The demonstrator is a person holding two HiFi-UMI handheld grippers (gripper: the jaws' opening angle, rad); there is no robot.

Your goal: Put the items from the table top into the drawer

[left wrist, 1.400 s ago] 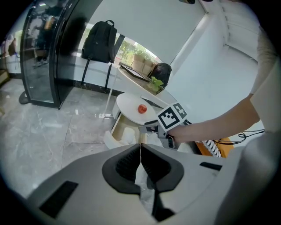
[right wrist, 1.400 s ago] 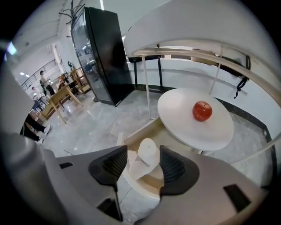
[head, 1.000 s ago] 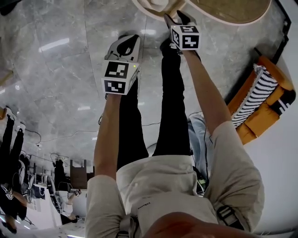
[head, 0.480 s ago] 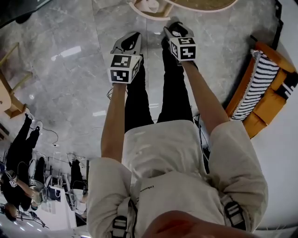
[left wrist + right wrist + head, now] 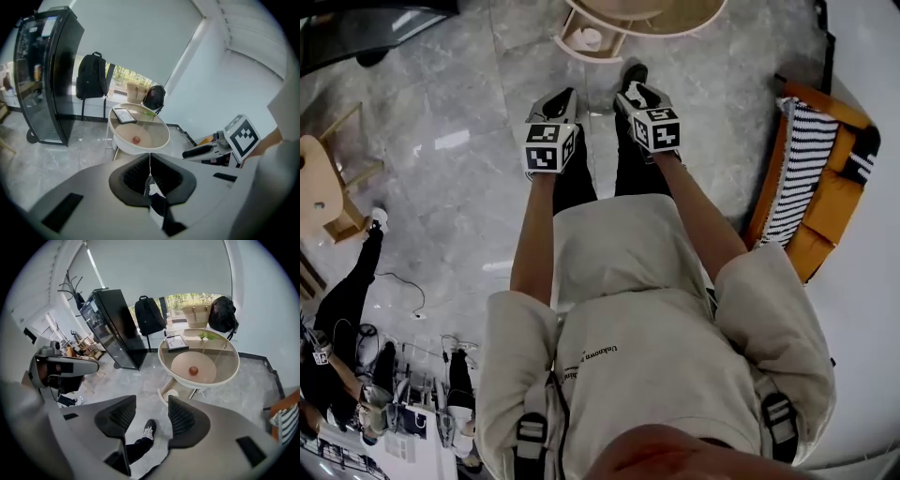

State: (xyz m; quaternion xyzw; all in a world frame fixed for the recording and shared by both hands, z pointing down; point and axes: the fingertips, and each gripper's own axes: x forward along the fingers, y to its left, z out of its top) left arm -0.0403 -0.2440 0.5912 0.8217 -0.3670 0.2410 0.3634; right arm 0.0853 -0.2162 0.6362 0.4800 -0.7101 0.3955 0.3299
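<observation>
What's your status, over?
Left gripper fingers together. Right gripper fingers apart, empty. Small red item on round table ahead, untouched. Nothing seen in the way.

So here we've got both arms stuck out ahead of us, left arm (image 5: 531, 239) and right arm (image 5: 705, 220) bare below the sleeves and running pretty much side by side. Both claws tilt downward. Our left claw (image 5: 150, 164) has its jaws pressed together, nothing in them. Our right claw (image 5: 151, 414) has its jaws standing apart, nothing between the pads either.
</observation>
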